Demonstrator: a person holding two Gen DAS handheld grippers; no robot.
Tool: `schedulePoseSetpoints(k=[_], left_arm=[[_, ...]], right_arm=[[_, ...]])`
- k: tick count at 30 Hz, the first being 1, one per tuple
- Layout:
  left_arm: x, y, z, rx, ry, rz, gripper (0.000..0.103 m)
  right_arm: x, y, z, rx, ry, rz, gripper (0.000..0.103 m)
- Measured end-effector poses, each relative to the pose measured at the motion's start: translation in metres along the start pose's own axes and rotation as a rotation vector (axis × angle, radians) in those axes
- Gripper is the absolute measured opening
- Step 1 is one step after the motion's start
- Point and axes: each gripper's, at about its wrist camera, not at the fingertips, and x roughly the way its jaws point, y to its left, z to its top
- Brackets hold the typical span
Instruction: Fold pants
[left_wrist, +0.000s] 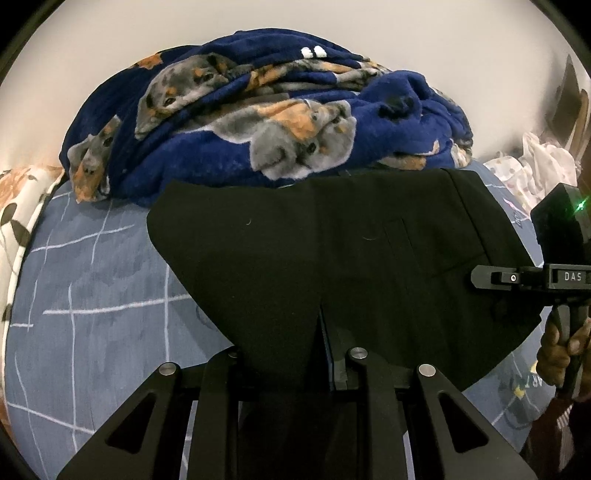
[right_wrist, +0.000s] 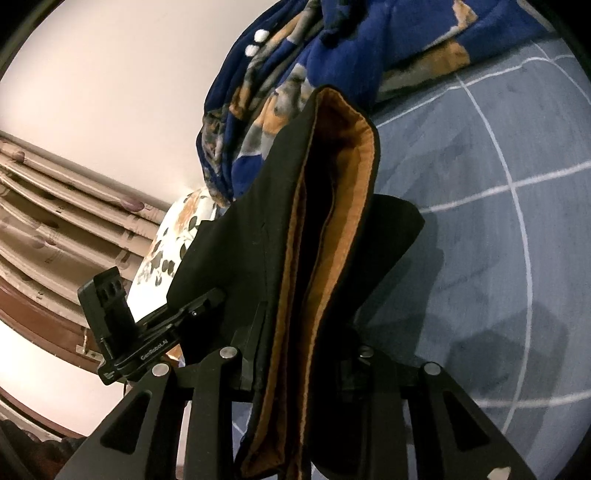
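Black pants (left_wrist: 295, 251) hang stretched above the bed between both grippers. At the bottom middle of the left wrist view, my left gripper (left_wrist: 327, 354) is shut on their lower edge. At the right edge, my right gripper (left_wrist: 480, 278), held by a hand (left_wrist: 561, 350), grips the cloth's right side. In the right wrist view the pants (right_wrist: 251, 240) show an orange-brown waistband lining (right_wrist: 343, 206), and my right gripper (right_wrist: 299, 369) is shut on that folded band. The left gripper (right_wrist: 214, 299) bites the cloth's far left side.
A blue bedsheet (left_wrist: 92, 295) with white grid lines lies beneath. A heaped navy blanket (left_wrist: 258, 122) with a dog print sits behind the pants. A floral pillow (left_wrist: 22, 214) is at the left, pale cloth (left_wrist: 532, 170) at the right, and curtains (right_wrist: 55, 206) by the wall.
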Motion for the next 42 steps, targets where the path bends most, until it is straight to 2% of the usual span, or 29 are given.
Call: schedulePoseSetpoints(k=[23,42], left_arm=[[0.055,0.033,0.047,-0.066,-0.020,0.038,0.022],[0.070,0.041,0.064,-0.067,-0.031,0.051,0.023]], right_arm=[[0.036,-0.018,0.071,-0.026,0.002,-0.022,0.026],[0.039,-0.034,0.086,-0.007,-0.020,-0.014,0.026]])
